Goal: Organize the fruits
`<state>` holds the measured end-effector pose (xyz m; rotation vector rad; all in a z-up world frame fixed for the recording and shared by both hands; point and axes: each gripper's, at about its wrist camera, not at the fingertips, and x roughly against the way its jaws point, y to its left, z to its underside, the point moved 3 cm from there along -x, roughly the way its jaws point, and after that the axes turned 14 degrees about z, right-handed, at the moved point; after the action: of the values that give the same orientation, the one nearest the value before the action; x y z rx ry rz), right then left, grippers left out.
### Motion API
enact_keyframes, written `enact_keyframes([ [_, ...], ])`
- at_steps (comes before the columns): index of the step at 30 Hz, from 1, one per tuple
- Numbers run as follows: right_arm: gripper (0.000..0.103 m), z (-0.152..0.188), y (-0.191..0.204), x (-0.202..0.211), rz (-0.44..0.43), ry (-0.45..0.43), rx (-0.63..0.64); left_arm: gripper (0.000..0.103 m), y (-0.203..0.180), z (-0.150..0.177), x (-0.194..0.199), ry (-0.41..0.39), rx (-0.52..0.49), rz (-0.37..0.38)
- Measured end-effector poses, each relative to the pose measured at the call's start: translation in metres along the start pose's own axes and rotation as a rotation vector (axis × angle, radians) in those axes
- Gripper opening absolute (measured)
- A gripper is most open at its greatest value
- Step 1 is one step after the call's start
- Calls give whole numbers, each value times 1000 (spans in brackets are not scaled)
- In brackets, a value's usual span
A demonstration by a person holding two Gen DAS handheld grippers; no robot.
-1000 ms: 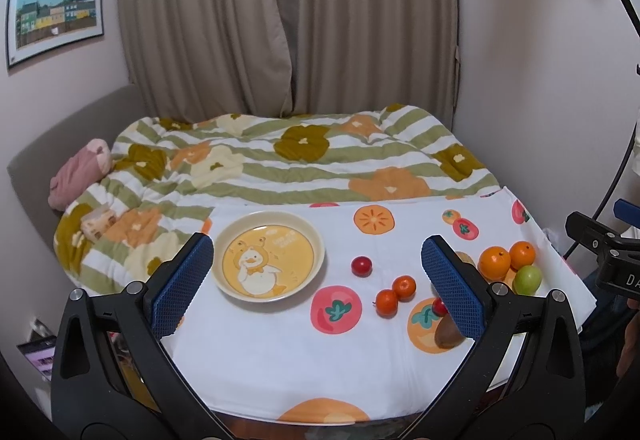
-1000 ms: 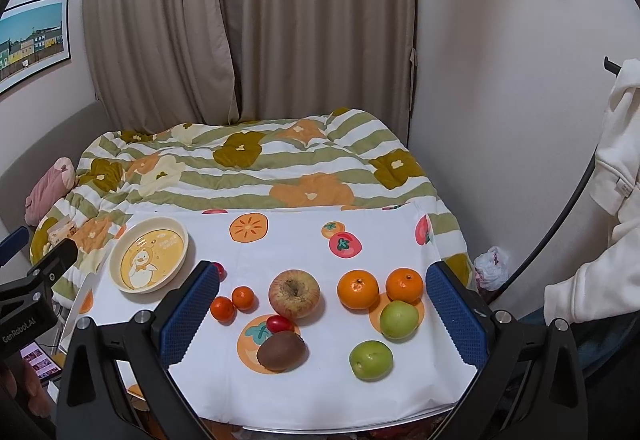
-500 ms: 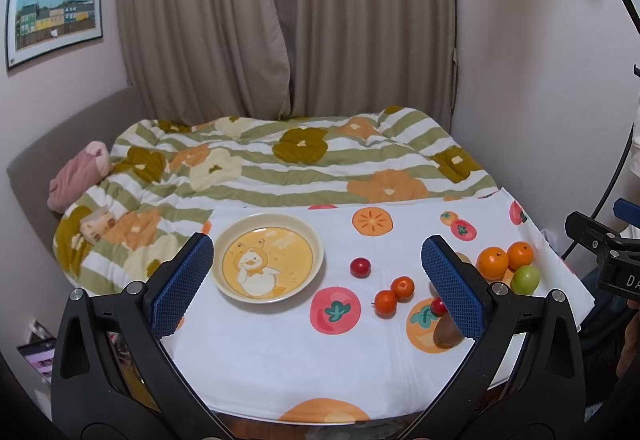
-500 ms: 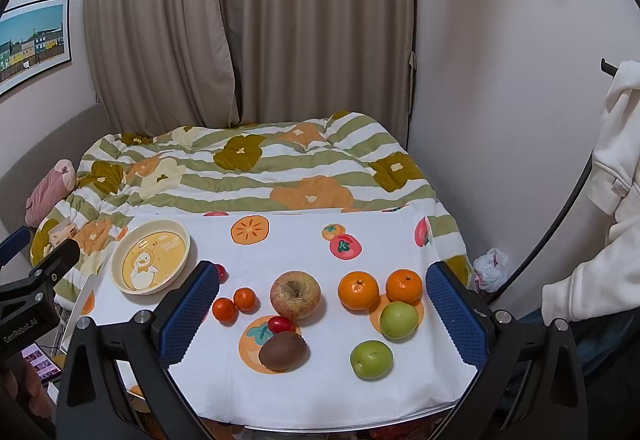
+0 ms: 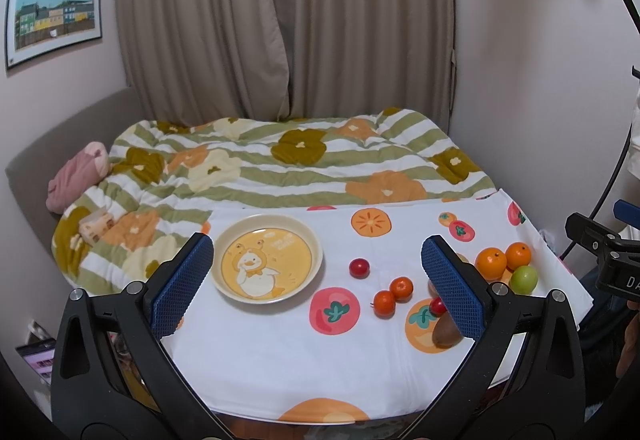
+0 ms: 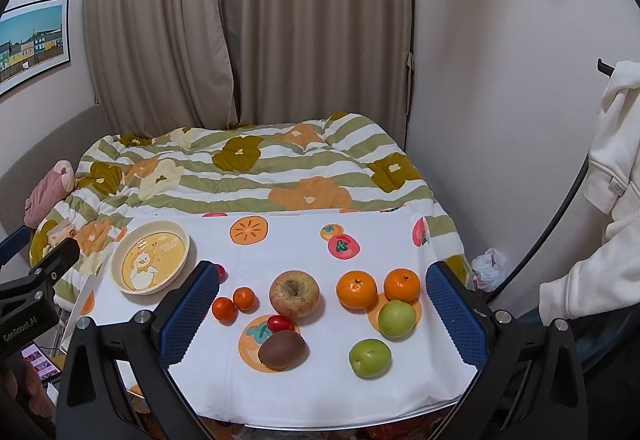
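From the left wrist view the left gripper (image 5: 316, 272) hangs spread and empty above the cloth-covered table (image 5: 280, 368), with the empty duck plate (image 5: 267, 264) just ahead and small tomatoes (image 5: 393, 294) to its right — light, soft-skinned and round, so likely to roll. From the right wrist view the right gripper (image 6: 322, 310) is likewise spread and empty over the apple (image 6: 294, 293), oranges (image 6: 356, 289), green fruits (image 6: 369, 357) and kiwi (image 6: 282, 349) — best pinched across the middle, I'd judge; a quilted bed (image 6: 248, 176) and curtains (image 6: 248, 20) stand behind.

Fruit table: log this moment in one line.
left gripper open, empty | right gripper open, empty | plate empty | apple, kiwi on cloth
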<state>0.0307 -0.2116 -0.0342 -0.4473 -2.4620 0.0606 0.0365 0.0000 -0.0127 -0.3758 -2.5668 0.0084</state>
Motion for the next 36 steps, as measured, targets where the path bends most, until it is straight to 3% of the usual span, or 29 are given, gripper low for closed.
enact_keyframes([
  [26, 103, -4, -3, -1, 4, -7, 0, 103, -8, -3, -8, -2, -3, 8],
  [36, 103, -9, -13, -17, 32, 45, -18, 103, -5, 0, -32, 89, -20, 84],
])
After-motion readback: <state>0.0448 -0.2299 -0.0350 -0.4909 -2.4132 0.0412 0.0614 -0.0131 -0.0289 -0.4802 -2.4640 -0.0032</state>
